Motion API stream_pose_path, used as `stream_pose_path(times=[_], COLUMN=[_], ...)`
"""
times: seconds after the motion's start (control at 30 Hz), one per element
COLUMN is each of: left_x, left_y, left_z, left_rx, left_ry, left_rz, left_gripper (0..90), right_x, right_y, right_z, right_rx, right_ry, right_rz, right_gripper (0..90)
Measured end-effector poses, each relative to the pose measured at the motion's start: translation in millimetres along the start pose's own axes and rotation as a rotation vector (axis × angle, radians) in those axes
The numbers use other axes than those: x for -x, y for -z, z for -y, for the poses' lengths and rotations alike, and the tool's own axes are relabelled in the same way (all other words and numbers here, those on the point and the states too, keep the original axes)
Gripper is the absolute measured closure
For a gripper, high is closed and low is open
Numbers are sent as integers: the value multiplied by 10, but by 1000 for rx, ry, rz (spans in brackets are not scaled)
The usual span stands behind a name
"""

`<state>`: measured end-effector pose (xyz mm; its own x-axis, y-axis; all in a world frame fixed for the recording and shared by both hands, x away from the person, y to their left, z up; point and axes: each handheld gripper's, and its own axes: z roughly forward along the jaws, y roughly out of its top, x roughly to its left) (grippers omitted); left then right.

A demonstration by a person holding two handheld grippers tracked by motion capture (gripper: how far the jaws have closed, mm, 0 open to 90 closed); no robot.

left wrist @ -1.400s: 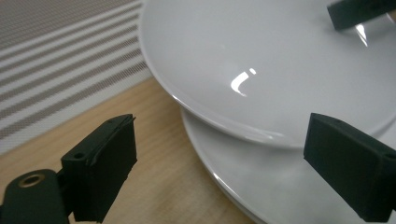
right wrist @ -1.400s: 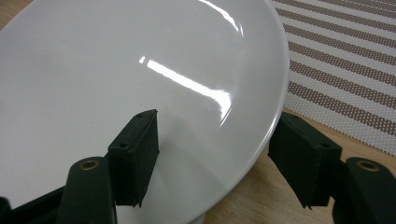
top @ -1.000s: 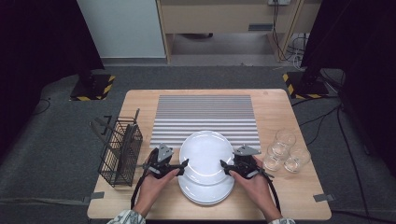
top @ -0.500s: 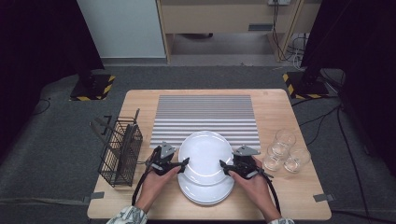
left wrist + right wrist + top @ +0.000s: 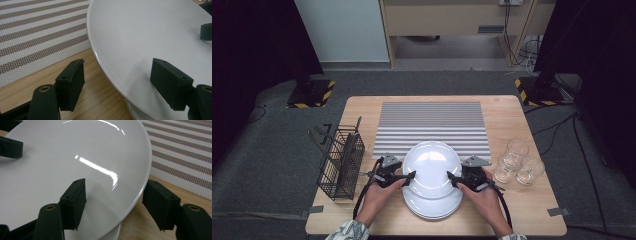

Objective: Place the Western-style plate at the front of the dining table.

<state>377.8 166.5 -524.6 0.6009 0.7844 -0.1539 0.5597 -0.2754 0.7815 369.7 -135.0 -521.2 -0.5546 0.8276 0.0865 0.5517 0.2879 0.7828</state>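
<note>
A white top plate (image 5: 432, 167) sits raised and tilted over a plate stack (image 5: 434, 205) at the table's six o'clock. The left gripper (image 5: 408, 176), jaws just closing, straddles its nine o'clock rim; the right gripper (image 5: 453, 178) straddles three o'clock; neither visibly clamps.

High view looks down; both tongs views closely share the plate (image 5: 431, 167).

Both grippers, left (image 5: 411, 176) and right (image 5: 450, 177), are black with screw-fastened rectangular pads, grey three-cornered top plates and trailing black cables; sleeves (image 5: 348, 231) pale, patterned.
</note>
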Motion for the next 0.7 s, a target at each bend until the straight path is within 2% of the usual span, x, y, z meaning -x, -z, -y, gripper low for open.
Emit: stream_pose_path(times=[0.2,0.23,0.4,0.57,0.7], left_x=[10,14,-2,1,16], left_y=[18,20,21,27,81], left_z=[5,5,5,2,-21], left_rx=[-1,0,0,7,43], left_ry=[6,9,29,24,7], left_rz=[30,38,57,53,42], left_gripper=[368,416,445,448,511], right_x=[2,0,6,21,44], right_y=[2,3,6,17,26], right_z=[9,10,12,8,18], right_rx=[5,5,2,5,7], right_ry=[-15,-18,-39,-71,-97], right_rz=[-3,-2,-7,-2,3], right_gripper=[368,371,394,448,490])
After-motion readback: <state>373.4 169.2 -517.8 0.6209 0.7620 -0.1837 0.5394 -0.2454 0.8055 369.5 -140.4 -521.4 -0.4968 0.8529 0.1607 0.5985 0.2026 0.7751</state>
